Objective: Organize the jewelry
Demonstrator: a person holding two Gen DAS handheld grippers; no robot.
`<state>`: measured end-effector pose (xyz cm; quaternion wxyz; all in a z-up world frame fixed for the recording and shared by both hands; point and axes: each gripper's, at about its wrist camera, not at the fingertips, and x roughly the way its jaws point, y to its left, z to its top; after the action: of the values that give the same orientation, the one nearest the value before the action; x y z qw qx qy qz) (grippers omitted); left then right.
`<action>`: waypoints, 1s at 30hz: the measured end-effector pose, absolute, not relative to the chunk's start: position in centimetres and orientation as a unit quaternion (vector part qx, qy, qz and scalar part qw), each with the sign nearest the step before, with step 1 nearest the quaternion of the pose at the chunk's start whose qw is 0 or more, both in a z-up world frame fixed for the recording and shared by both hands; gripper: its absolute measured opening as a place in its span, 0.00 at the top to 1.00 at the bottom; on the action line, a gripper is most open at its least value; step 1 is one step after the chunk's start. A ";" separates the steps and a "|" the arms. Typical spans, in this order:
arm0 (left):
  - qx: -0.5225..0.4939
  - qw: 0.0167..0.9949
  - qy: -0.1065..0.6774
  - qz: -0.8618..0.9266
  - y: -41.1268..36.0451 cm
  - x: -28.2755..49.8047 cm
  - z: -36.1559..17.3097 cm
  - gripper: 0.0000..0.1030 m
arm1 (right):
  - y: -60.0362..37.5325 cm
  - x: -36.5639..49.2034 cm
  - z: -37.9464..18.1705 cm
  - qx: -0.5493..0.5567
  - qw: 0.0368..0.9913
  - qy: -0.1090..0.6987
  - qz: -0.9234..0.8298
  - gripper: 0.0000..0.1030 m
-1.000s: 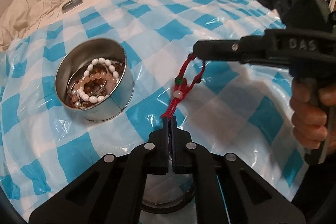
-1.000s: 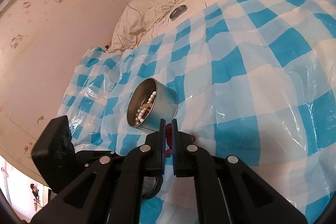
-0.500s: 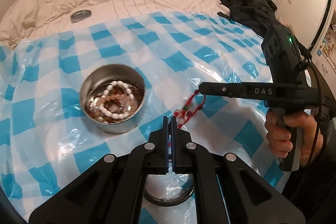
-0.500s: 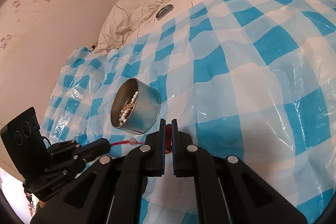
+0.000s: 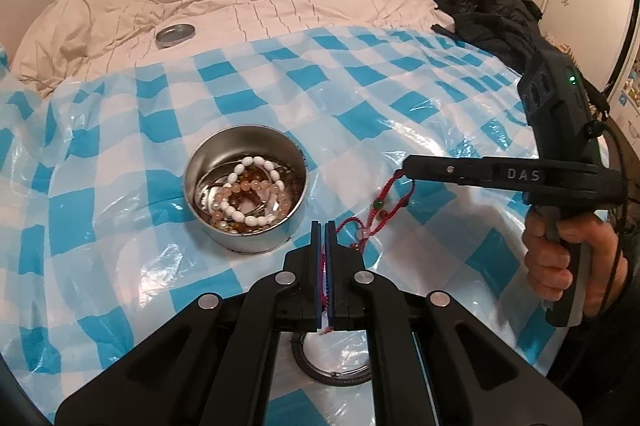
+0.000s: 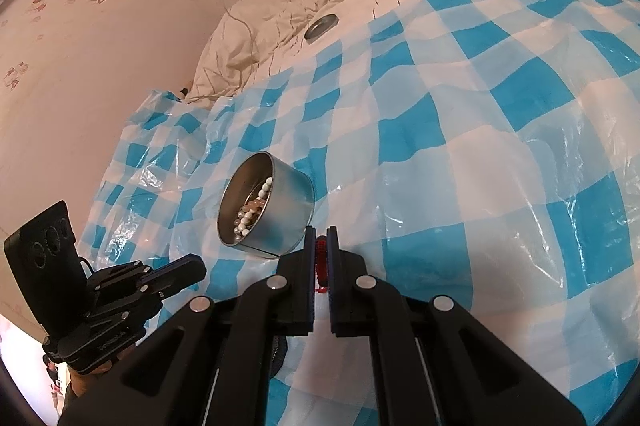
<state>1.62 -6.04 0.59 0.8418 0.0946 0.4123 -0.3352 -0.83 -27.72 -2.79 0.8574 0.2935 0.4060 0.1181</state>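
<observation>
Since a second ago the left gripper (image 5: 324, 226) has risen and drawn back; the tin (image 5: 246, 196) now sits smaller, mid-frame left. Red cord bracelet (image 5: 380, 210) hangs slack between both tools, just right of the tin, above the blue-checked sheet (image 5: 400, 98). Left jaws clamped on one end of the cord. Right gripper (image 6: 320, 232) pinches the other end, red showing between its pads. Tin holds bead bracelets (image 5: 248, 194). Lid (image 5: 175, 34) lies upper left on the quilt (image 5: 280, 14).

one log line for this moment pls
left gripper: shut on red cord bracelet | right gripper: shut on same | tin: holds bead bracelets
</observation>
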 end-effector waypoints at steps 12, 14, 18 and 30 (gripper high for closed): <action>0.103 0.851 0.405 -0.319 -5.6 1.7 0.9 0.99 | -27.0 -0.9 -3.1 0.286 0.856 0.412 0.127 0.94; 0.099 0.852 0.404 -0.318 -5.5 1.8 1.0 0.99 | -27.0 -0.9 -3.0 0.285 0.856 0.412 0.127 0.94; 0.095 0.852 0.404 -0.318 -5.3 1.9 1.2 0.99 | -26.9 -0.9 -3.1 0.285 0.856 0.412 0.129 0.94; 0.096 0.834 0.441 -0.319 -6.0 2.3 -0.6 0.98 | -26.9 -1.0 -3.0 0.287 0.857 0.408 0.130 0.94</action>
<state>2.32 -5.98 -0.61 0.8337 0.0965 0.4405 -0.3188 -0.98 -26.90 -2.97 0.8566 0.2874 0.4081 0.1304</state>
